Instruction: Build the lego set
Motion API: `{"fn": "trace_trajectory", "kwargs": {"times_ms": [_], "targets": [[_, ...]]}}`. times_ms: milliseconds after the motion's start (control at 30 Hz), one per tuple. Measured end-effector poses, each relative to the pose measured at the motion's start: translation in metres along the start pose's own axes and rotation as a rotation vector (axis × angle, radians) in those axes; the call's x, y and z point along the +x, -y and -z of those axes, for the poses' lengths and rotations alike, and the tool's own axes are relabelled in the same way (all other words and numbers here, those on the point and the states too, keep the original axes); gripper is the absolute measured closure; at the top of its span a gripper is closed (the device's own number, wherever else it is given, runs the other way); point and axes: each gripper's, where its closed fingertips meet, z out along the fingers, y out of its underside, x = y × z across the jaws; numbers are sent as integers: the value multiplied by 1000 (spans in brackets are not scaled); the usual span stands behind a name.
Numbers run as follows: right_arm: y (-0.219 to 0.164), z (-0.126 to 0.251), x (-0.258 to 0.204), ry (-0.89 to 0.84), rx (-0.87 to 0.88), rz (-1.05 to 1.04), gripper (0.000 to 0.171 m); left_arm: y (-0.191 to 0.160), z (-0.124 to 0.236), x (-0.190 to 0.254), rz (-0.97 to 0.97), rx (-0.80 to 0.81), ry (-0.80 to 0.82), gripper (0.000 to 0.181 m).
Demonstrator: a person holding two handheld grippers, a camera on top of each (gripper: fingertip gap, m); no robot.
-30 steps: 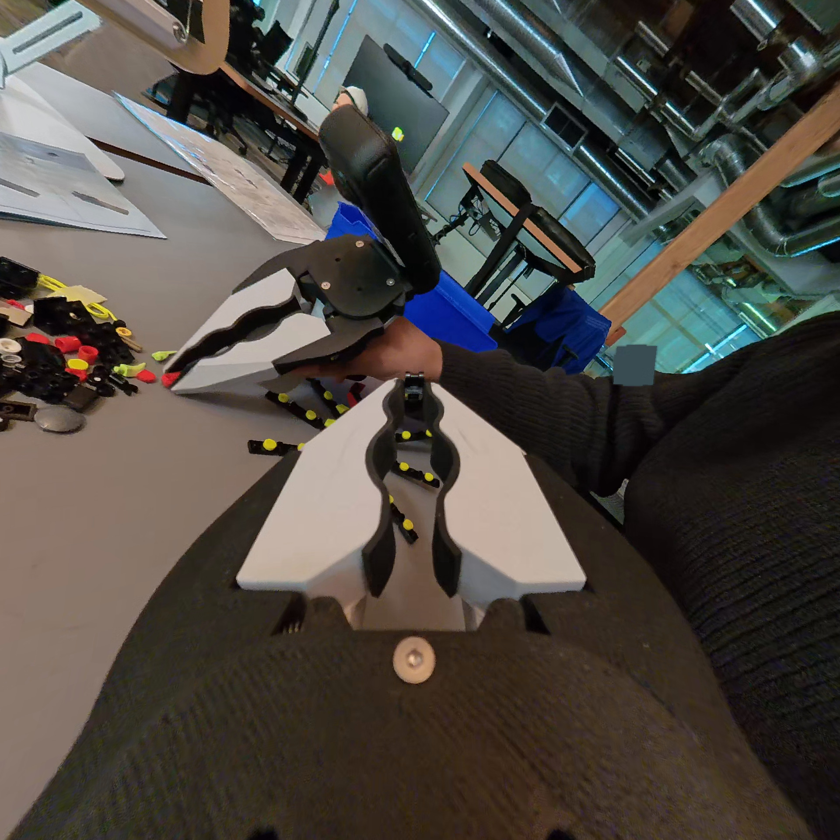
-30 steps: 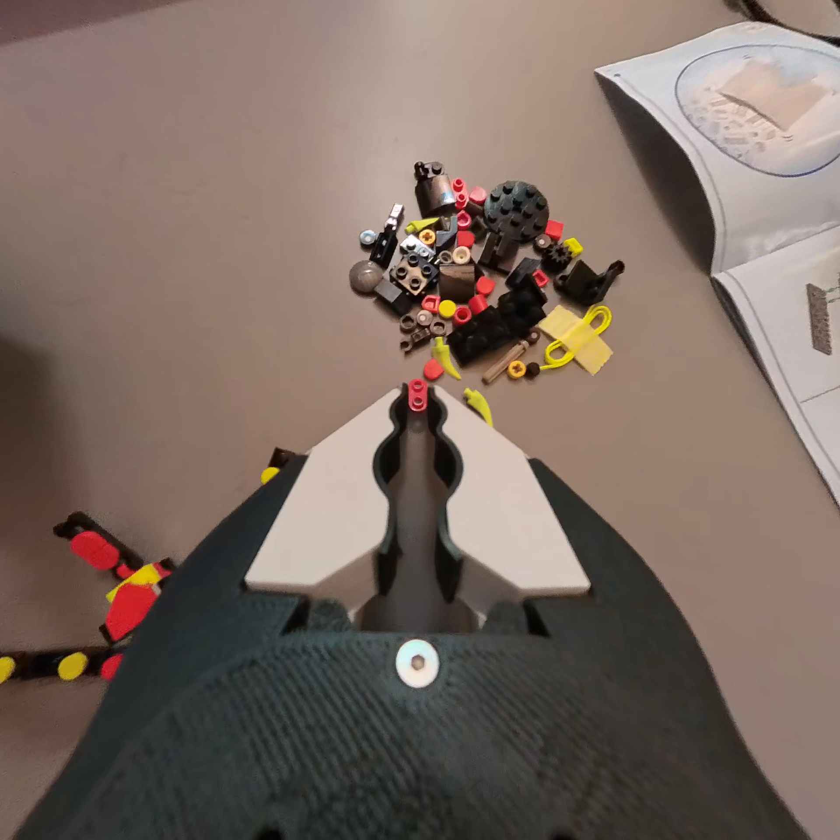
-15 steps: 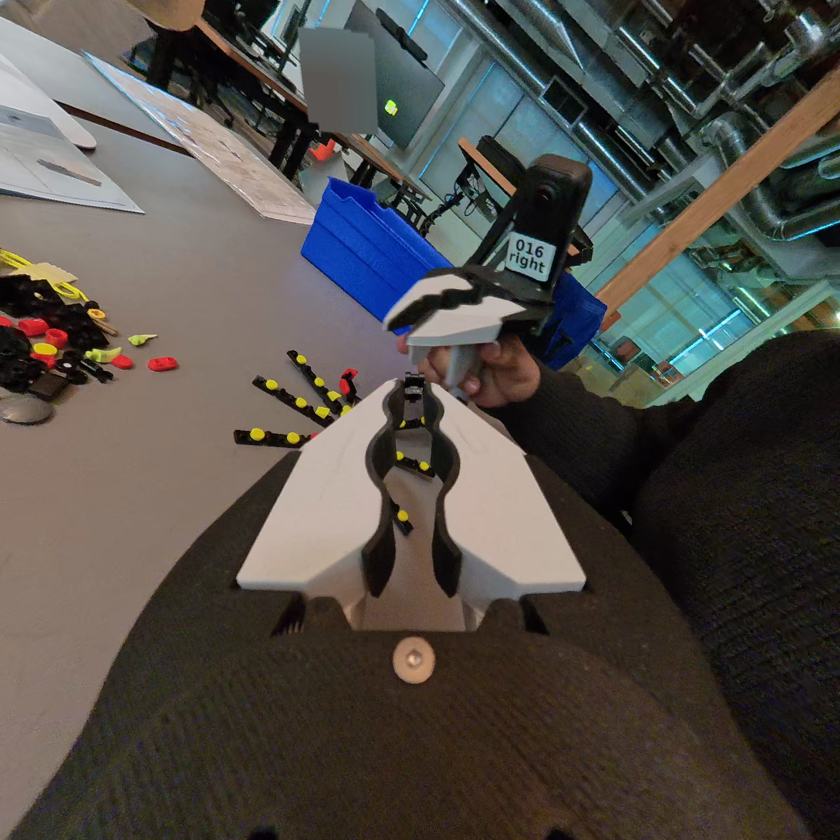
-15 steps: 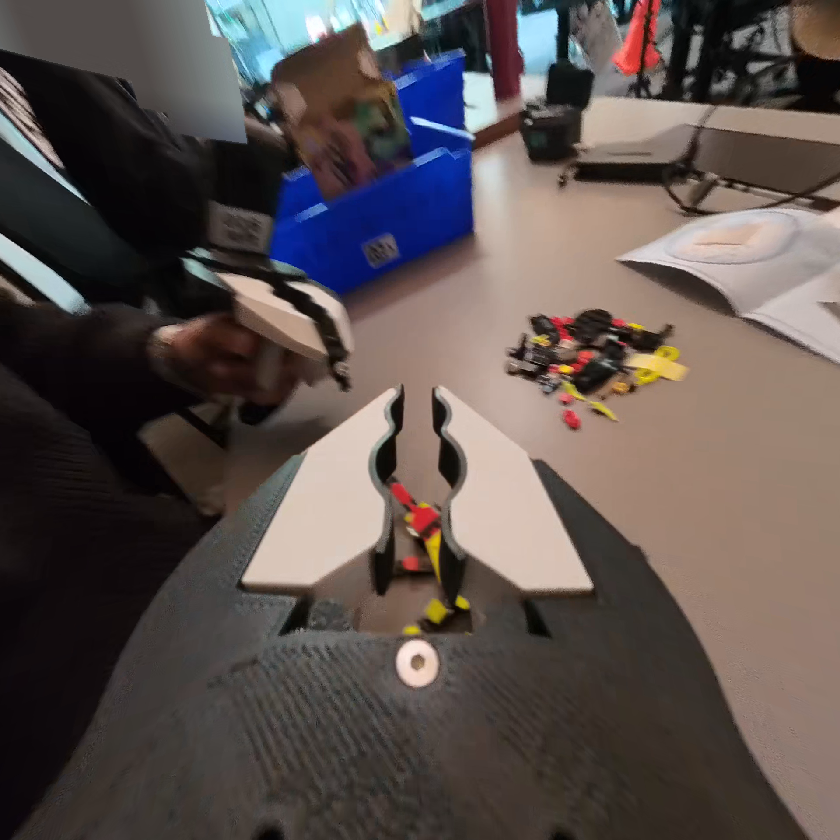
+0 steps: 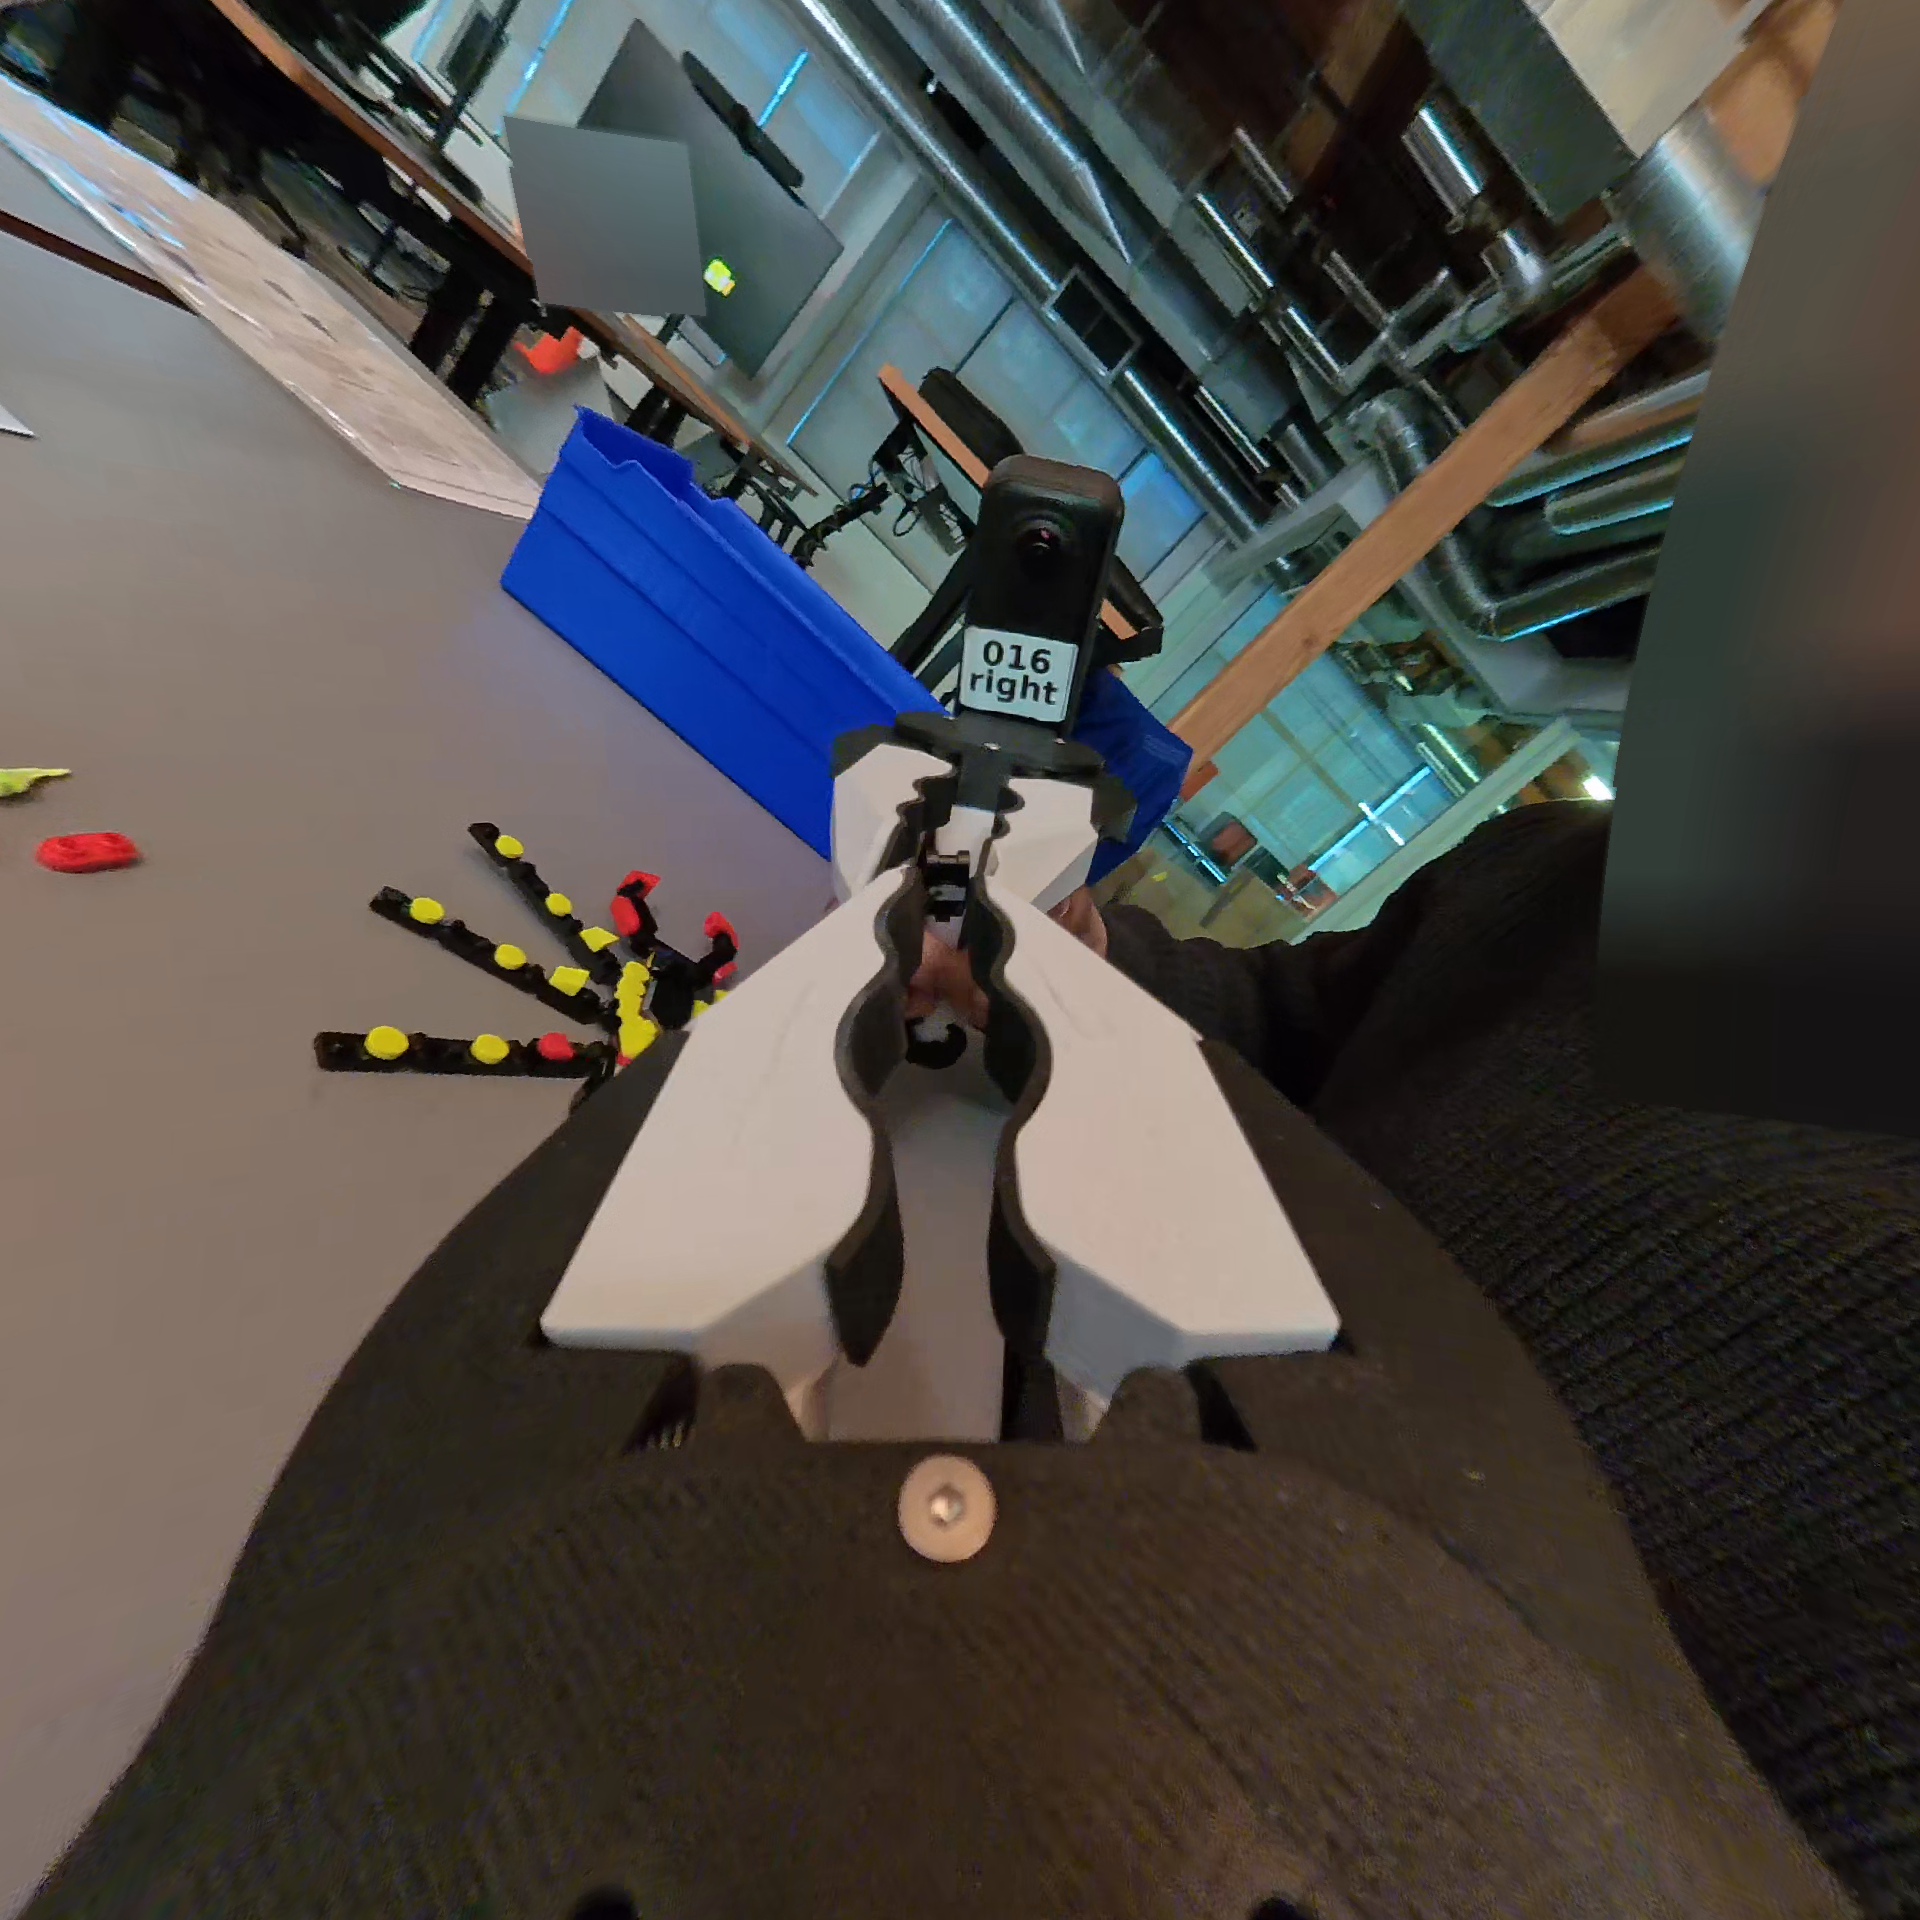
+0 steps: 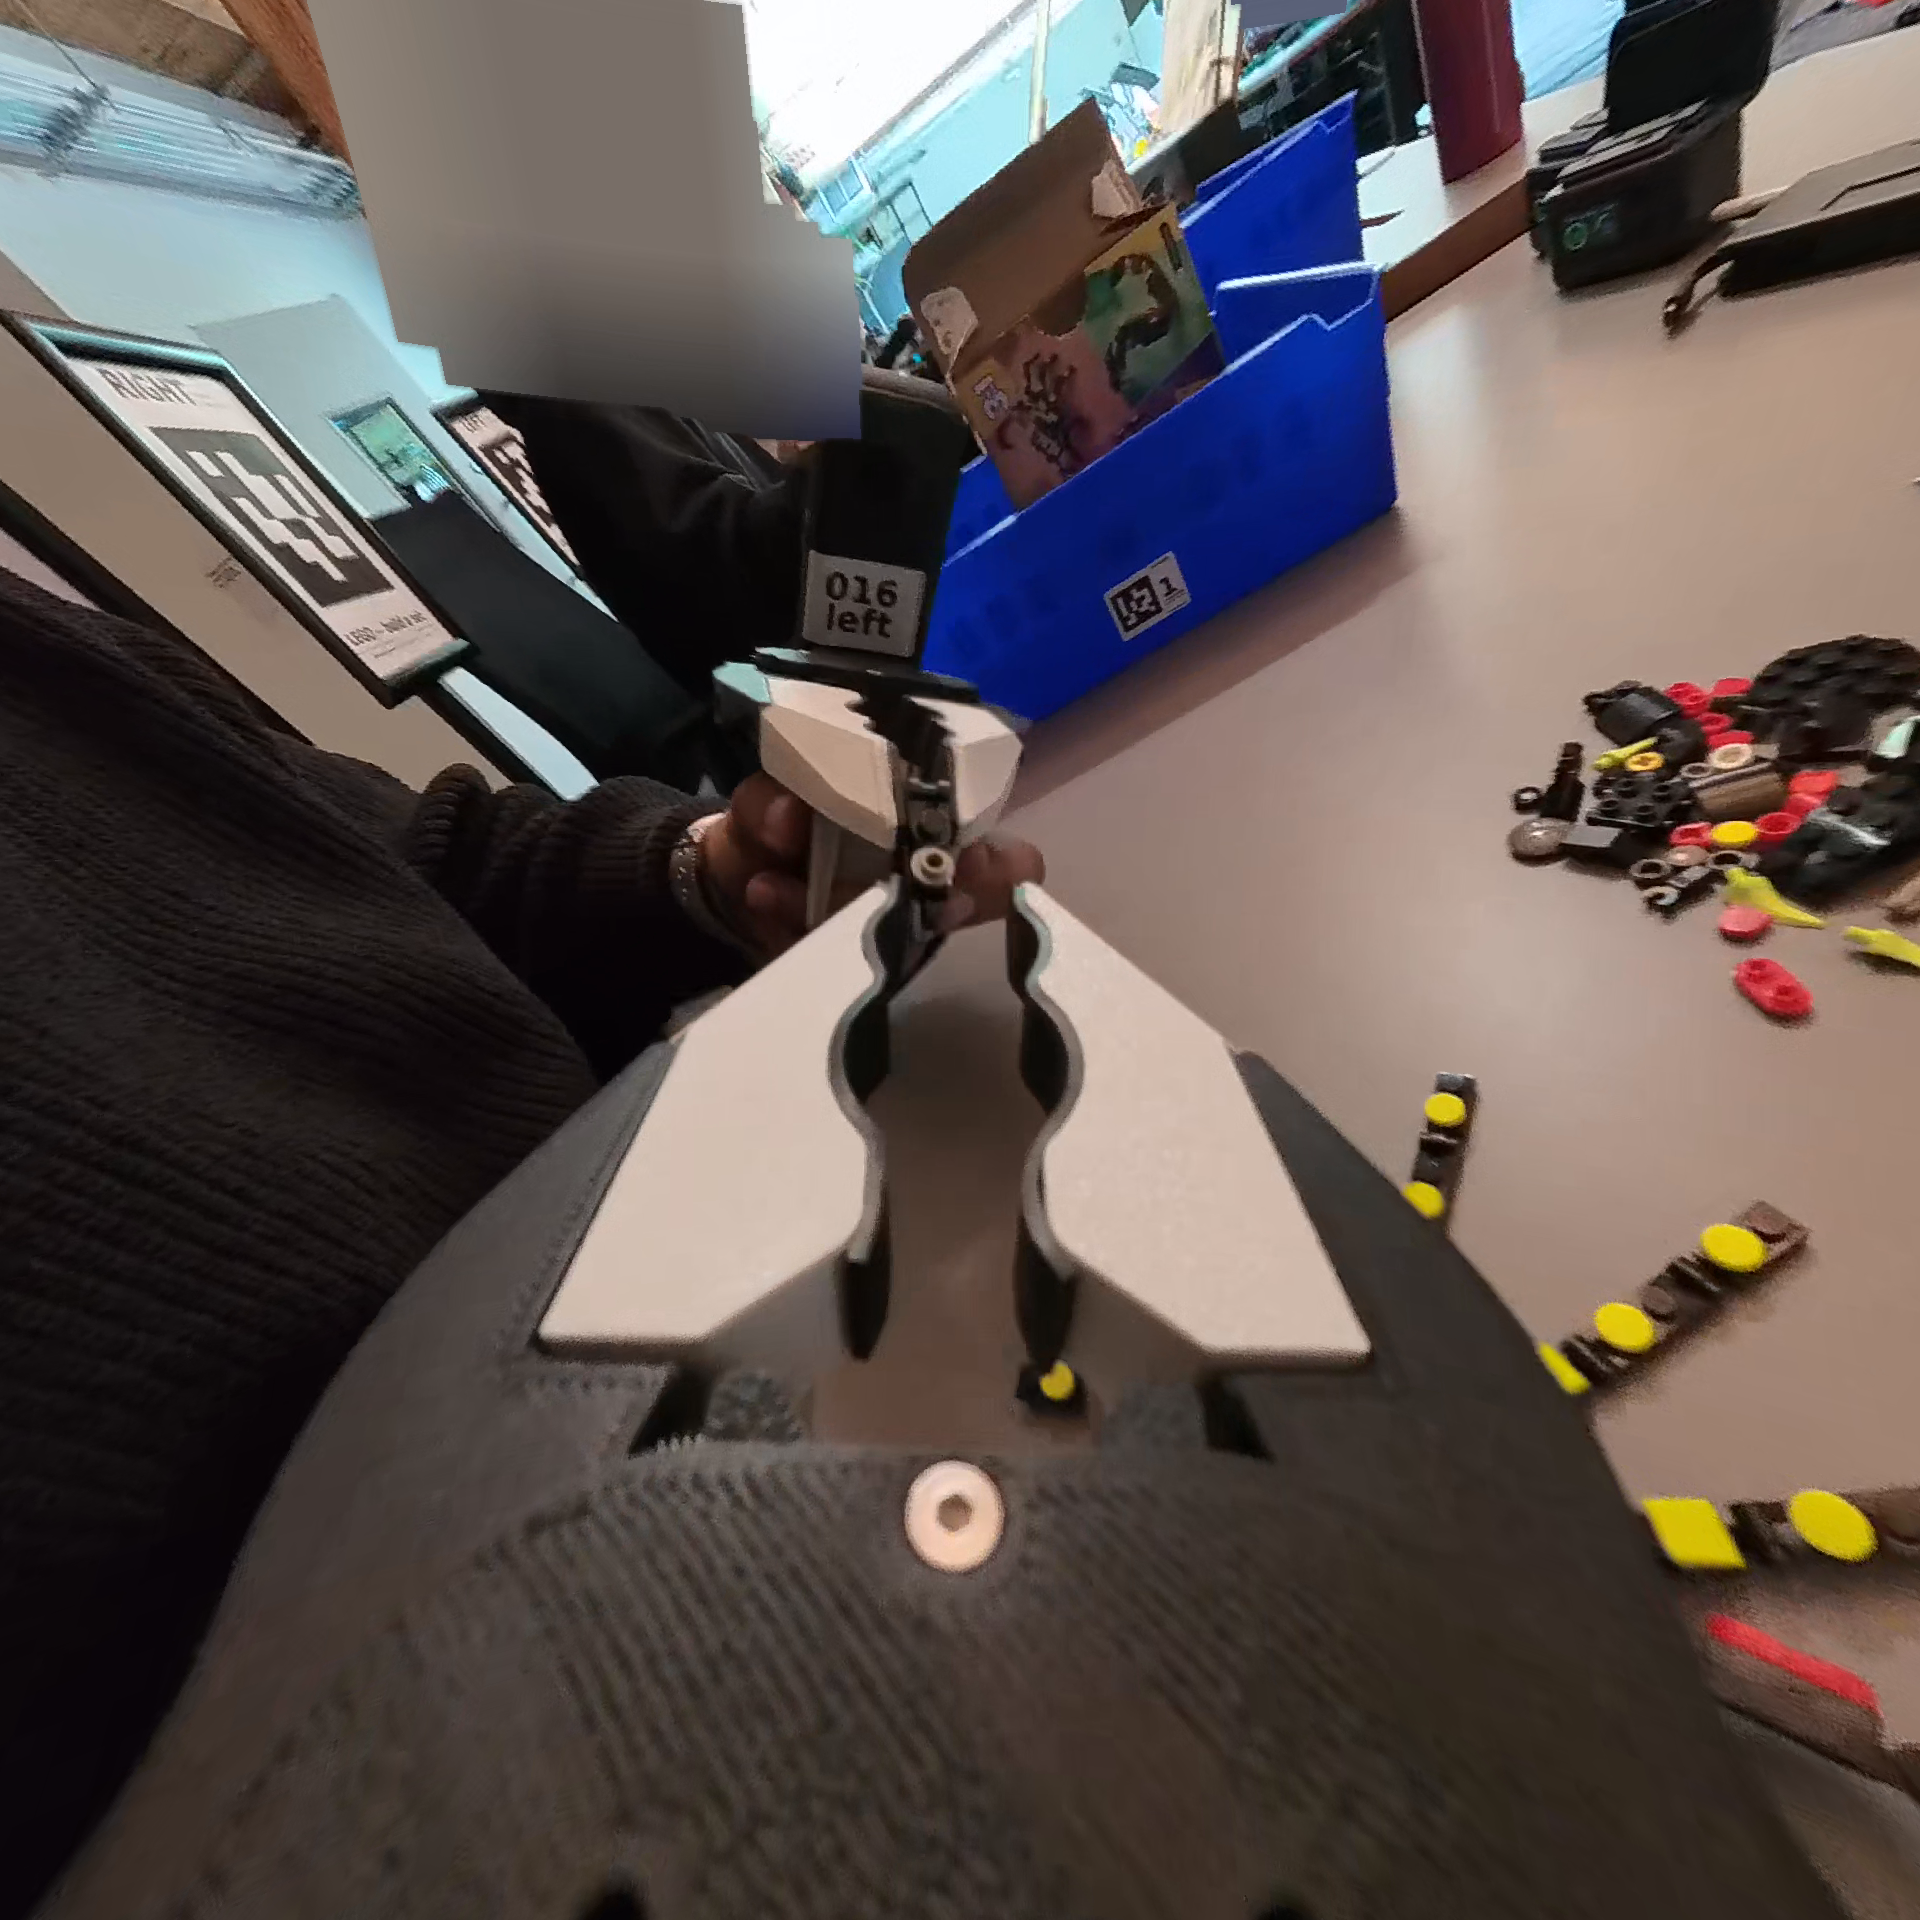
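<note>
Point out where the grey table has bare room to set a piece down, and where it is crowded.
Bare table lies between the blue bin and the loose brick pile. In the left wrist view, grey surface is bare between the bin and the fanned black strips. Crowded: the pile itself, the strips, and the air where the left gripper meets the right gripper.

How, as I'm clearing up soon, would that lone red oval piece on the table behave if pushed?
The red oval piece looks small, flat and hard, so it would likely slide across the smooth grey table rather than roll. It seems very light, so a nudge may send it skittering.
</note>
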Motion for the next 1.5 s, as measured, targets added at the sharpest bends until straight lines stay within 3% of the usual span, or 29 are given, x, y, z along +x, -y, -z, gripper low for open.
{"fn": "trace_trajectory", "kwargs": {"times_ms": [100, 367, 567, 1033, 1500], "targets": [[4, 0, -5, 42, 26, -35, 165, 1, -1, 1, 10, 13, -9, 175], [13, 9, 2, 46, 87, -73, 165, -6, -2, 0, -26, -25, 17, 175], [3, 1, -4, 44, 26, -13, 165, -1, 0, -2, 15, 9, 14, 168], [14, 7, -6, 62, 86, -12, 162, -3, -1, 2, -16, -13, 6, 175], [6, 4, -9, 79, 12, -76, 166, -9, -2, 5, -122, -71, 45, 174]]}}
